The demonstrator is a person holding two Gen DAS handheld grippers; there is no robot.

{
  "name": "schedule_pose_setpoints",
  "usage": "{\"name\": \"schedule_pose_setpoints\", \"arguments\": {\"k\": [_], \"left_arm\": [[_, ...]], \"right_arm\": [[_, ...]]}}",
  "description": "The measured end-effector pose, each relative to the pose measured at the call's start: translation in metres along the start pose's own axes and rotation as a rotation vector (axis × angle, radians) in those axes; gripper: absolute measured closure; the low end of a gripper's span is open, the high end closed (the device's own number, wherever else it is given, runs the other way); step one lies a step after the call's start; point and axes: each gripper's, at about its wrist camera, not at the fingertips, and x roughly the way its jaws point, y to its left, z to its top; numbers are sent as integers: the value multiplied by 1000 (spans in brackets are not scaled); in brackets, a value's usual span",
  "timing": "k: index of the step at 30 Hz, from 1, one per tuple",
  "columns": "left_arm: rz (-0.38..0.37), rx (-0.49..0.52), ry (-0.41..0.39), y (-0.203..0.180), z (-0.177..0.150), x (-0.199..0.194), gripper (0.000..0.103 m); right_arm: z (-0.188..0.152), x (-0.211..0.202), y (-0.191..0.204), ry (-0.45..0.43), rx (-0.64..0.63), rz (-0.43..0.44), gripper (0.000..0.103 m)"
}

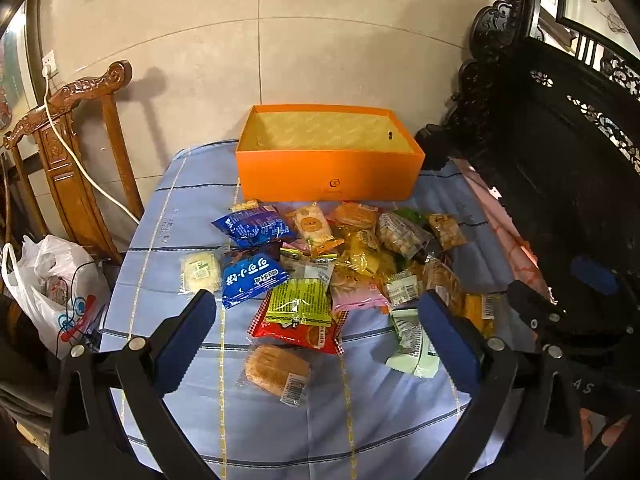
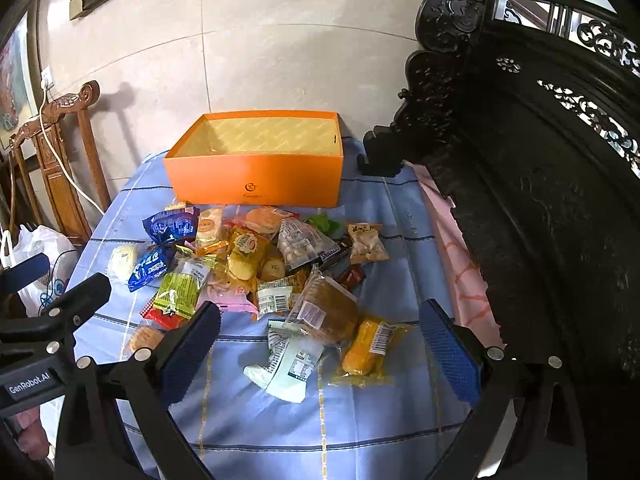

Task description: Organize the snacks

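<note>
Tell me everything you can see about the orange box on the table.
The orange box is a rectangular, lidless container that looks like cardboard, with a small dark logo on its front wall and a yellowish patterned lining. It seems empty. It stands upright at the far side of the blue striped tablecloth, just behind the snack pile.

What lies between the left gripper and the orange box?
In the left wrist view, the whole snack pile lies between the left gripper and the orange box.

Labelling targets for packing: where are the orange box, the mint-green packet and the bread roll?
orange box [image 1: 328, 178], left wrist view, front wall.
mint-green packet [image 2: 290, 364], right wrist view, wrapper middle.
bread roll [image 1: 276, 368], left wrist view, loaf top.
</note>
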Motion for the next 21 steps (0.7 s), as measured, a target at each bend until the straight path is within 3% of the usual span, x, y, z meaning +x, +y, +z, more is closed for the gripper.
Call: {"name": "schedule_pose_setpoints", "arguments": {"k": [21], "left_arm": [[-29, 10, 8, -4, -2, 2, 4]], "right_arm": [[0, 1, -15, 2, 61, -37, 4]]}}
